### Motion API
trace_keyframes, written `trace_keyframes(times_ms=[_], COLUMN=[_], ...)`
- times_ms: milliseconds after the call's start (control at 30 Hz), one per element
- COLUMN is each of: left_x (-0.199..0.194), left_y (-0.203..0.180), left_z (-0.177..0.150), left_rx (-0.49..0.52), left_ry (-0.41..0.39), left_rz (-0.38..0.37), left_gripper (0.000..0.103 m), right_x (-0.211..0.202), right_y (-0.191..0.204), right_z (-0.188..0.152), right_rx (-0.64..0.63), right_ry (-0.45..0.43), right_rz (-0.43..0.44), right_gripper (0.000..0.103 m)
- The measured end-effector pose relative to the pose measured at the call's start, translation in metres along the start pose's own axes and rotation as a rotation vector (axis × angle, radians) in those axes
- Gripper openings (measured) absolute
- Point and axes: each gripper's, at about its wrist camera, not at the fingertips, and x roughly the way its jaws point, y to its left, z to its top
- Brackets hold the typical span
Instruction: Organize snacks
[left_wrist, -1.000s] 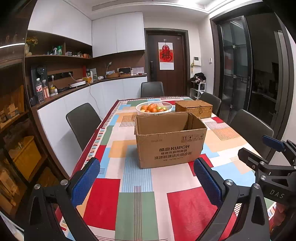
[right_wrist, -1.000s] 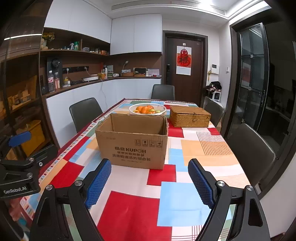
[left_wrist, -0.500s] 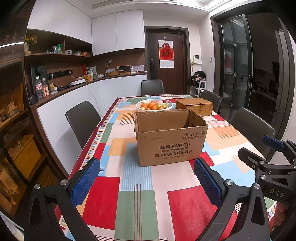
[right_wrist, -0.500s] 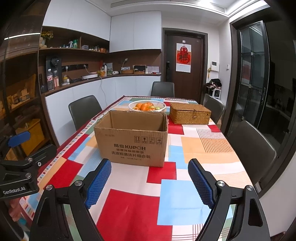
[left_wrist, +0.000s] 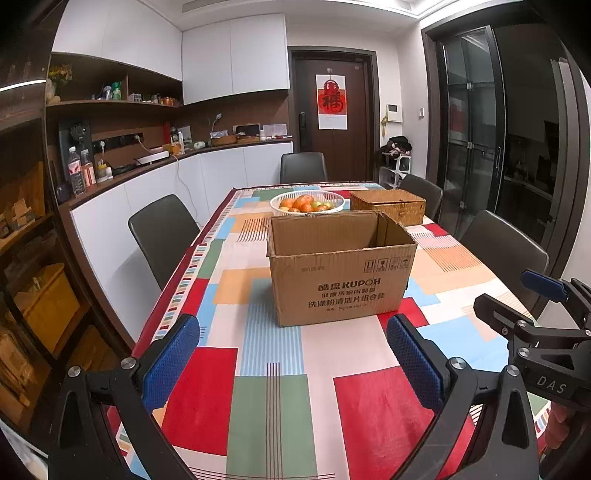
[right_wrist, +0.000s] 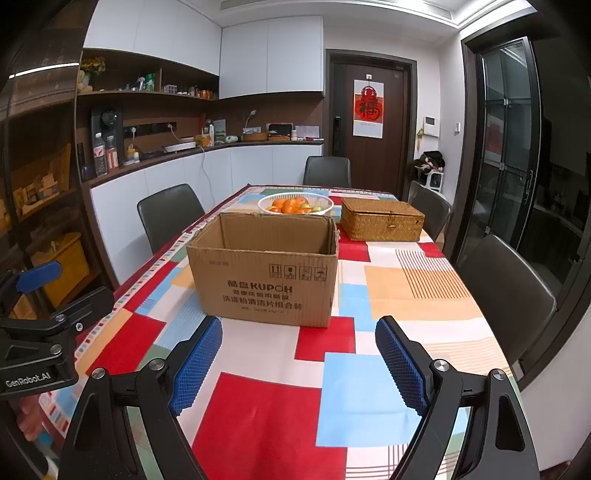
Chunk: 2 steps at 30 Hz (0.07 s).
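An open brown cardboard box printed KUPOH stands in the middle of the table with the patchwork cloth. Its inside is hidden from both views. My left gripper hovers open above the near part of the cloth, short of the box, with nothing between its blue pads. My right gripper is open likewise, in front of the box. Each gripper shows at the edge of the other's view. No loose snacks are in sight.
Behind the box sit a white basket of fruit and a lidded wicker box. Dark chairs line both sides and the far end. A counter with shelves runs along the left wall.
Both views have tipped slightly, so the box and table sit a little lower or closer in frame. The grippers stay open and hold nothing.
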Motion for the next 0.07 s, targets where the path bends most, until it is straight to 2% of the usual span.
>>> trace_keyframes(times_ms=[67], left_x=[0.0004], left_y=[0.0004], left_z=[-0.0004], left_rx=[-0.001], left_ry=[0.002], left_rz=[0.004], left_gripper=[0.103], right_x=[0.0000], right_y=[-0.0004], right_z=[0.0000], right_rx=[-0.001], right_ry=[0.000], right_rz=[-0.001], right_gripper=[0.086])
